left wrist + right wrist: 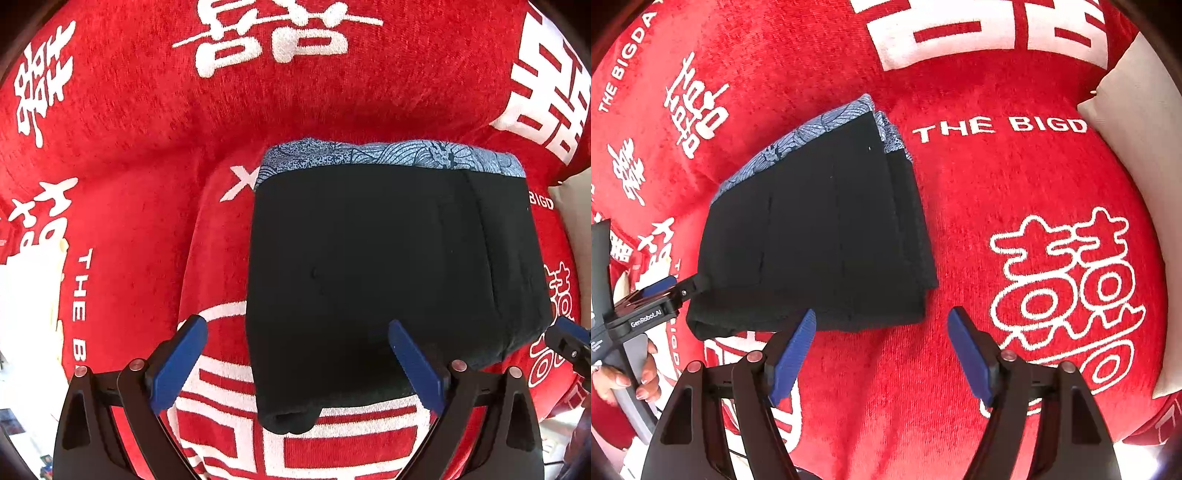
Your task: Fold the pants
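Black pants (388,258) lie folded into a compact rectangle on a red blanket (147,122), with a blue patterned waistband (388,157) along the far edge. They also show in the right wrist view (820,236). My left gripper (295,365) is open, hovering over the near edge of the pants, holding nothing. My right gripper (882,354) is open and empty, just beside the near right corner of the pants. The left gripper also shows at the left of the right wrist view (661,291), and a right fingertip (570,334) at the right of the left wrist view.
The red blanket with white characters and lettering (997,125) covers the whole surface. A cream cushion (1134,122) lies along the right edge. A white patch (26,295) shows at the blanket's left edge. A hand (631,376) holds the left gripper.
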A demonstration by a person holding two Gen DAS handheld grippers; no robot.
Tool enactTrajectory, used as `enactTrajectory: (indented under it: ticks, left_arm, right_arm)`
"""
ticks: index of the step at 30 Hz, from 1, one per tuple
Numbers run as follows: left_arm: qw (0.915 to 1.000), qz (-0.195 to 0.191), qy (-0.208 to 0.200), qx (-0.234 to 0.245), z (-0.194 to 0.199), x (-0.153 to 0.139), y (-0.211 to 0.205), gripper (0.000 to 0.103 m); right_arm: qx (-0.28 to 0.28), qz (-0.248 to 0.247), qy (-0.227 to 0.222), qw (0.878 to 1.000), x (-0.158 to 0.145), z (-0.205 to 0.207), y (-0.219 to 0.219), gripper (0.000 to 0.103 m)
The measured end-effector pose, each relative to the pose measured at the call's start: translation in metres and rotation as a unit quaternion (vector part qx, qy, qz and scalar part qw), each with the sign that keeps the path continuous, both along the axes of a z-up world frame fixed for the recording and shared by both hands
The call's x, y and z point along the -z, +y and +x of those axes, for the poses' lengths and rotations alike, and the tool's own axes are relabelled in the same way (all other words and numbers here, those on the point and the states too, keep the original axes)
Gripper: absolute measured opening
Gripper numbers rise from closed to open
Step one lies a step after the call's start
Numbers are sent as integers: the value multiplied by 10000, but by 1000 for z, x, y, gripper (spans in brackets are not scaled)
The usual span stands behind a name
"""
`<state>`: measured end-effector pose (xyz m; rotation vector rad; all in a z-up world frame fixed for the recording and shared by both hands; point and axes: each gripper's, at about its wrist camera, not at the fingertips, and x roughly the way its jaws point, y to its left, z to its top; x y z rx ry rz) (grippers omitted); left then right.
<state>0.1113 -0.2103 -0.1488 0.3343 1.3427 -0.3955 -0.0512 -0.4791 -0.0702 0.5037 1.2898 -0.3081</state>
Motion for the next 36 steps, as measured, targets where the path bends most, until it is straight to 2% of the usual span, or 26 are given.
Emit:
enactTrajectory:
  ticks: [9, 16, 21, 25, 31, 36]
  left_arm:
    - [9994, -235, 79, -237, 21, 2, 18, 99]
    - [9985, -417, 267, -241, 32, 7, 24, 99]
    - [9972, -489, 543, -182, 38, 22, 22, 99]
    - [9898, -1017, 980, -176, 51, 31, 25, 99]
    - [9787, -1396, 1497, -119, 73, 46, 31, 99]
    - [9700, -1646, 1783, -96, 88, 57, 33, 99]
  right_arm:
    - [169, -90, -41, 9998, 0, 6, -19, 77]
    - [219, 119, -157, 9996, 3, 9, -36, 77]
    - [246, 377, -211, 9988, 9, 15, -43, 77]
    - [141, 660, -308, 9972, 16, 24, -50, 77]
    - [65, 1156, -340, 9927, 33, 36, -63, 77]
    - [93, 1784, -516, 9826, 46, 46, -76, 77]
